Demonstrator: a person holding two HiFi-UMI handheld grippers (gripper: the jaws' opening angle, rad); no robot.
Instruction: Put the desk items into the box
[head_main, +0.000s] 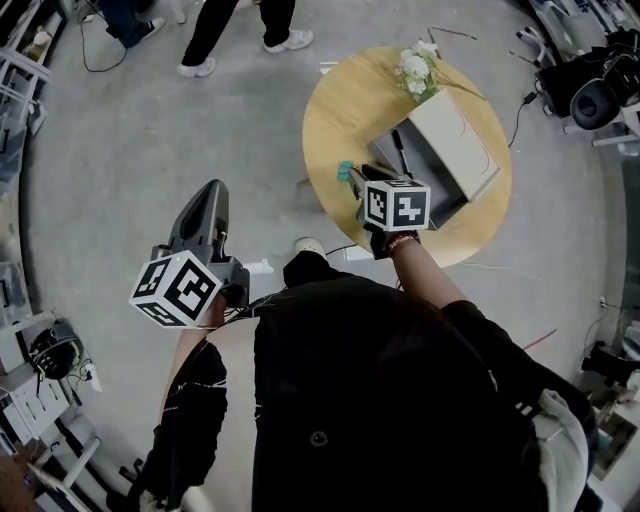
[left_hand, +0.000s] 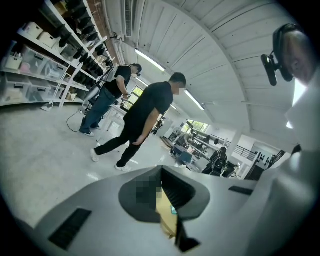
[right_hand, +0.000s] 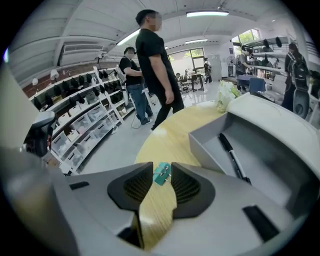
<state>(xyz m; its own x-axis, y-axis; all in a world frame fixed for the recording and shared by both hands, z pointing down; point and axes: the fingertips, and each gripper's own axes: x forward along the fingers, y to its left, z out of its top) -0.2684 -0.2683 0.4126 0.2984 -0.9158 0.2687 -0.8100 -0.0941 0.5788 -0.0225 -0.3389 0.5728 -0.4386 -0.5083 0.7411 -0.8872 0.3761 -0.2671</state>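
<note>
A grey box stands lid-open on a round wooden table, with a black pen lying inside. A small teal binder clip lies on the table left of the box. My right gripper reaches over the table's near edge. In the right gripper view the right gripper stands open, with the clip between its tips; the box and pen are to the right. My left gripper hangs over the floor left of the table, shut and empty.
White flowers lie at the table's far edge, beyond the box lid. Two people stand on the grey floor past the table. Shelving racks line the left wall. Cables and equipment sit to the right.
</note>
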